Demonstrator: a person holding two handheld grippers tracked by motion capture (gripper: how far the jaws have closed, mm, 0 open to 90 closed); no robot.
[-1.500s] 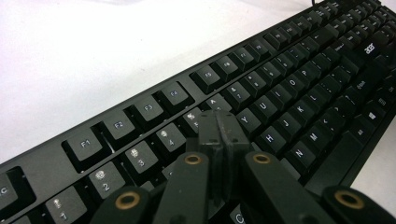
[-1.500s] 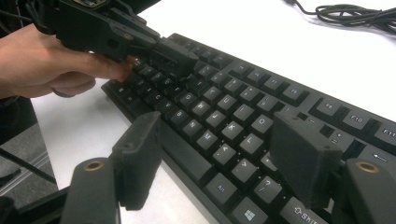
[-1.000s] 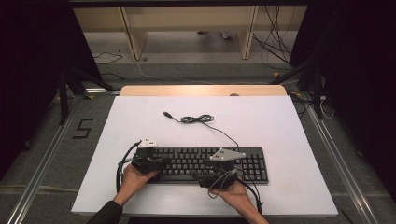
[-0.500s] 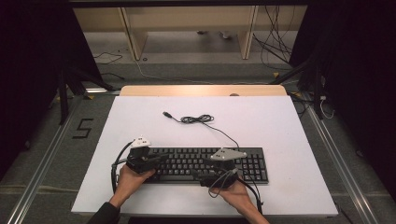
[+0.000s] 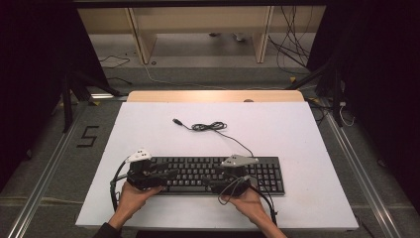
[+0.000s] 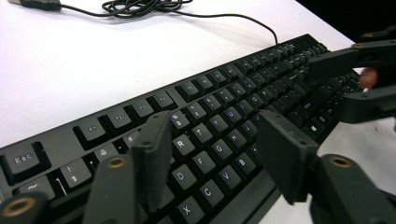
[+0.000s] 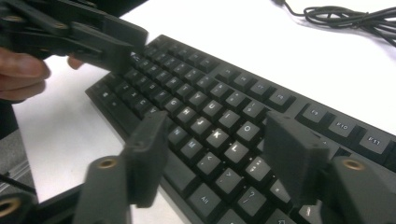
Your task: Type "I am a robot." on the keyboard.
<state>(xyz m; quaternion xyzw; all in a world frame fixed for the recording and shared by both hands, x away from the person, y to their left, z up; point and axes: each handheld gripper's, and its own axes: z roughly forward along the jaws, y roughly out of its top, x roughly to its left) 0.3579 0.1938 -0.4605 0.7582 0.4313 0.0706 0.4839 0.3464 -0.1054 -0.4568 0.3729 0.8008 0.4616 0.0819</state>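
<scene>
A black keyboard [image 5: 198,167] lies along the near part of the white table [image 5: 297,139]; its thin cable runs back to a coil [image 5: 208,127] and a USB plug [image 5: 176,121]. My left gripper [image 5: 170,174] hovers over the keyboard's left end, pointing right. Its jaws have just been opening and stand apart above the letter keys [image 6: 212,135], with nothing between them. My right gripper [image 5: 211,182] points left over the keyboard's middle. Its jaws have just been closing a little but are still wide apart above the keys [image 7: 219,135], gripping nothing. The two grippers face each other.
A hand holds each gripper at the table's near edge. The wooden strip [image 5: 213,95] borders the far edge. Beyond it stand shelf legs and loose floor cables [image 5: 292,54]. Bare white surface lies behind and right of the keyboard.
My left gripper has drawn a little to the left along the keyboard, and its jaws have come apart. The right hand has stayed where it was.
</scene>
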